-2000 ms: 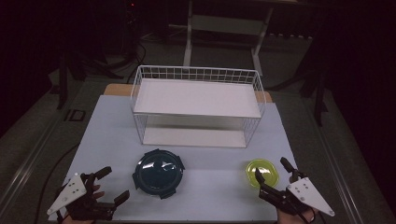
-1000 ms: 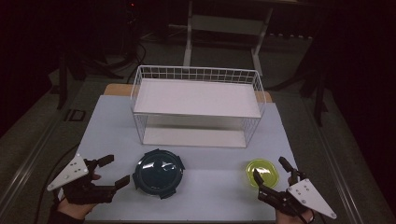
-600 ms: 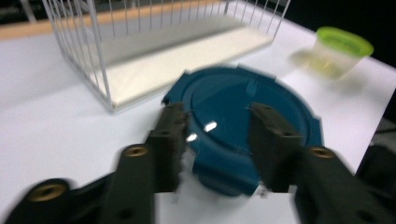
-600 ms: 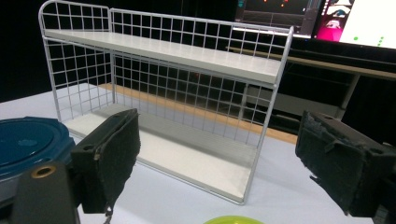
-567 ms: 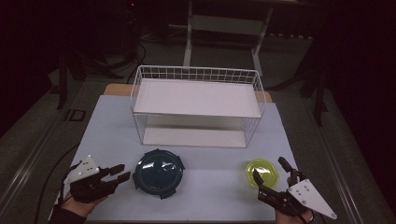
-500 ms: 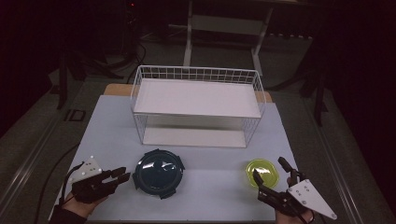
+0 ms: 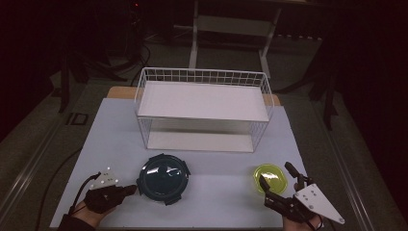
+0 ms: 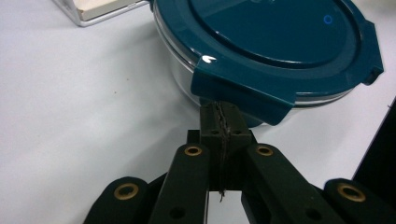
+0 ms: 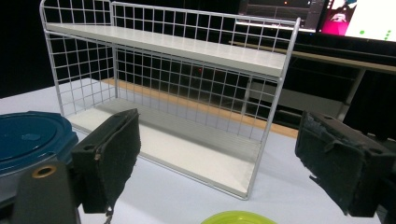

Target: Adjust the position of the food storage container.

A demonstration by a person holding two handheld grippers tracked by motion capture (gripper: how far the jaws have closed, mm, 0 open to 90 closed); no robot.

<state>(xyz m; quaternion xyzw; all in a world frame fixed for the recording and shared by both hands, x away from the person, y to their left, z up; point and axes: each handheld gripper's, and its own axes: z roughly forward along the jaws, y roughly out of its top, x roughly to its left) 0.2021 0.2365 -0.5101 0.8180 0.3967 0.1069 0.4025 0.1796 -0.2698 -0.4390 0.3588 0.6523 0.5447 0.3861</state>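
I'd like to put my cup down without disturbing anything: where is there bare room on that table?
Bare mat lies between the blue-lidded container and the yellow-green dish, and beside the wire rack on both sides. It is crowded where the left gripper meets the container and the right gripper flanks the dish.

container lid (image 8: 280,42): dark teal, glossy
container body (image 8: 182,77): clear
small bowl (image 7: 270,177): yellow-green
wire rack (image 7: 204,108): white grid wire, white shelves
bench (image 7: 115,139): pale lavender-white cover
left tool (image 8: 223,122): black, brass-coloured rivets
right tool (image 9: 219,158): black pads
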